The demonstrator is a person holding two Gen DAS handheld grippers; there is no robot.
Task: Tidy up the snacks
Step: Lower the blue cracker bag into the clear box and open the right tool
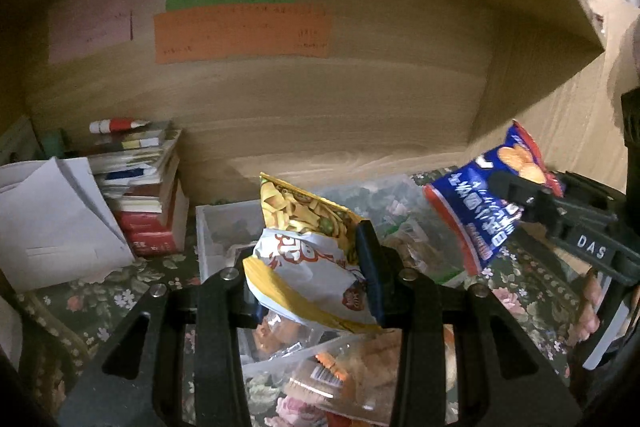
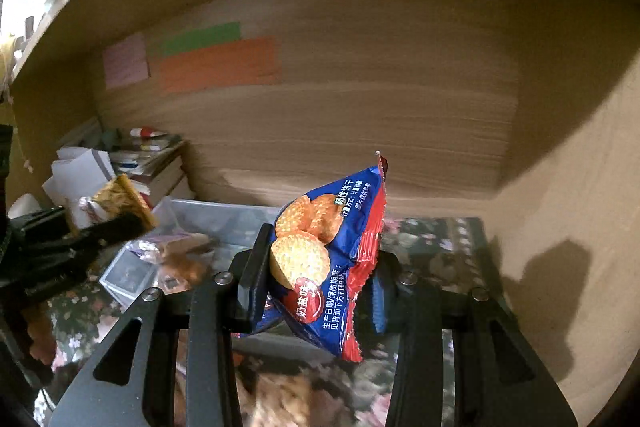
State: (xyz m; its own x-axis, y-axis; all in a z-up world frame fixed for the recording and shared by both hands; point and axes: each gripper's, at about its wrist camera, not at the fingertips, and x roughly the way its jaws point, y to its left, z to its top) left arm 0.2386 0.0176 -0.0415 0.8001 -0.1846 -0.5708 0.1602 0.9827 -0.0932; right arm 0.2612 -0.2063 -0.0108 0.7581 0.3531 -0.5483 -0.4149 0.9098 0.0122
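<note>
Wood-grain panels close off the back and sides of the alcove we work in, and a dark floral cloth [image 1: 132,291] covers the bench. Our left gripper [image 1: 308,267] has its jaws clamped on a yellow and white snack bag [image 1: 308,255], which stands tilted between them, held up above the clear plastic bin [image 1: 208,227]. Our right gripper [image 2: 316,287] has its jaws clamped on a blue and red cracker packet [image 2: 332,251], its top corner pointing toward 12 o'clock. From the left wrist view that same packet hangs at 2 o'clock, well apart from the yellow bag. Under and behind the left jaws the bin holds several loose wrapped snacks, blurred and hard to name; from the right wrist view the bin sits at 9 o'clock. A second clear container [image 1: 340,379] with orange-toned packets lies at 6 o'clock in the left view. Farther out at 9 o'clock a stack of books [image 1: 144,195] rests on the cloth, with a white paper bag [image 1: 60,223] leaning just beside it. On the back panel at 12 o'clock are pink, green and orange paper notes [image 1: 240,35].
</note>
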